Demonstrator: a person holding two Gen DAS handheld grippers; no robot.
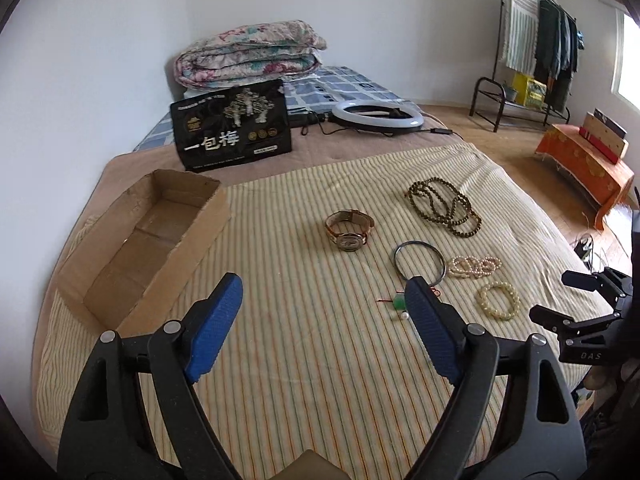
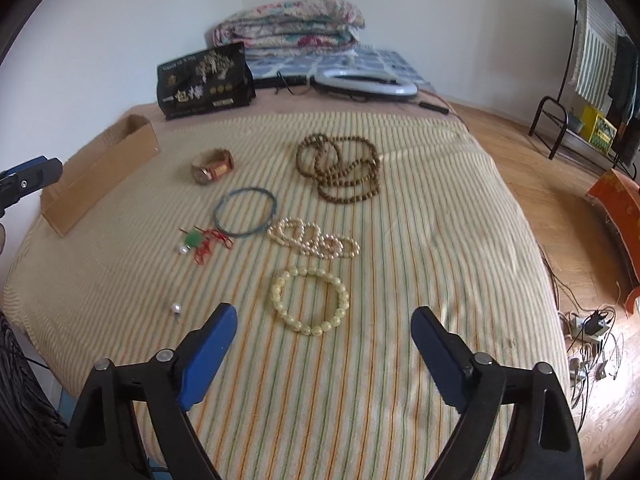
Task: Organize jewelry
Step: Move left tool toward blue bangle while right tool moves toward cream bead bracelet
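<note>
Left gripper [image 1: 322, 298] fingers spread over the bed [image 1: 280, 360], right gripper [image 2: 323, 330] fingers spread around nothing, yellow bead bracelet [image 2: 310, 300] just ahead, cardboard box [image 1: 136, 240] at bed's left edge.

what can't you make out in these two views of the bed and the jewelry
- Cardboard box: right wrist view shows only its outer wall; the inside is hidden.
- Thin bangle: left wrist view, its near edge is behind the left gripper's right finger.
- Watch: the dial is too small to read in either view.

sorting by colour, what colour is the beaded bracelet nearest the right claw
Pale yellow beaded bracelet, clearest in the right wrist view.
</note>
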